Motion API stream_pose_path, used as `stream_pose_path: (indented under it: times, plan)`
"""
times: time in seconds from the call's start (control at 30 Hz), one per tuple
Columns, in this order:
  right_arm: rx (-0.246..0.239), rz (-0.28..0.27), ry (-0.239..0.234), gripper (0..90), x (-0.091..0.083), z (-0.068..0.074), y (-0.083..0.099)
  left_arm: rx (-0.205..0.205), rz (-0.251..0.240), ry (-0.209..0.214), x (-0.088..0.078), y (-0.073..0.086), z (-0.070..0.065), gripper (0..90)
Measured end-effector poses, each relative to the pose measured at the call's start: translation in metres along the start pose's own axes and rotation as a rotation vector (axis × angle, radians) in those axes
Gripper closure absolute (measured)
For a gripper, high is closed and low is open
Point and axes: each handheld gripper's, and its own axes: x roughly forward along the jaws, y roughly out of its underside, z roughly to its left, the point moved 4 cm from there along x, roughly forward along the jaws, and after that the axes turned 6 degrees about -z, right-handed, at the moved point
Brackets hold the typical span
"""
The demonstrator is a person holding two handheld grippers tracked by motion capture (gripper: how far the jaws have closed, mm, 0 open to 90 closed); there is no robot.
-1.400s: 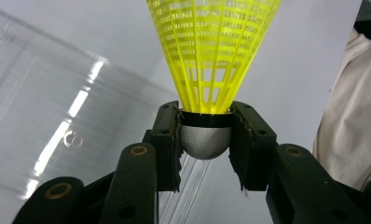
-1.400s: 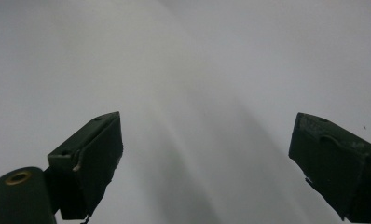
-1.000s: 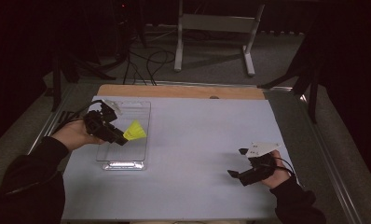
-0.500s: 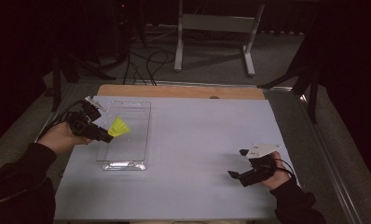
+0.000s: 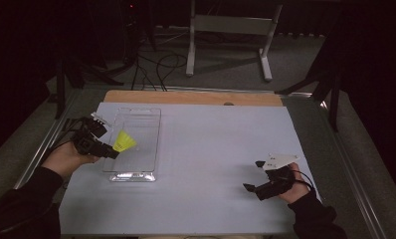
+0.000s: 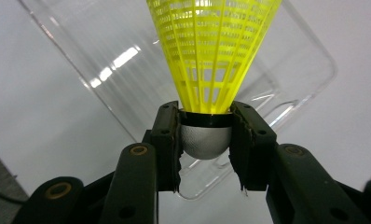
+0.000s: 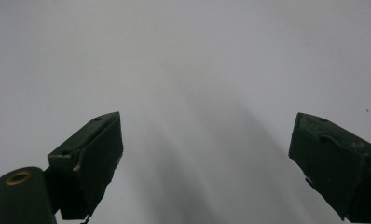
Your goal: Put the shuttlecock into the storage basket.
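Gripping a yellow shuttlecock (image 6: 215,56) by its cork, the left gripper (image 6: 205,140) hovers over the clear tray's (image 5: 145,119) nine o'clock rim. At the table's (image 5: 211,134) four o'clock, the right gripper (image 7: 207,158) hangs released.

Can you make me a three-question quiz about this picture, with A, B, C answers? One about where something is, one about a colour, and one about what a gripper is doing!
1. Where is the clear plastic tray?
A. On the left part of the table
B. On the floor
C. Under the right gripper

2. What colour is the shuttlecock?
A. Red
B. Yellow
C. Blue

3. What is the right gripper doing?
A. Squeezing the shuttlecock
B. Holding the tray
C. Open, holding nothing

Answers:
1. A, since the high view shows the tray lying on the left part of the table, near the left gripper.
2. B, because its skirt is bright yellow, with a silver-grey cap pinched by the left gripper.
3. C, as its jaws stand wide apart with only bare table between them.
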Motion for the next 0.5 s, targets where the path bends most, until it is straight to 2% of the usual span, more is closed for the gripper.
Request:
stream_pose_path:
  times: [0.2, 0.4, 0.5]
  plan:
    - [0.003, 0.0, -0.004, 10.1, 0.0, 0.001, 0.002, -0.027, -0.008, 0.008, 0.008, 0.007, -0.001, 65.8]
    - [0.001, 0.003, -0.01, 10.1, 0.0, 0.001, 0.004, -0.05, 0.01, -0.004, 0.017, 0.016, 0.005, 65.8]
    - [0.004, 0.003, -0.013, 10.1, 0.001, 0.002, 0.004, -0.057, 0.017, 0.004, 0.022, 0.018, 0.007, 65.7]
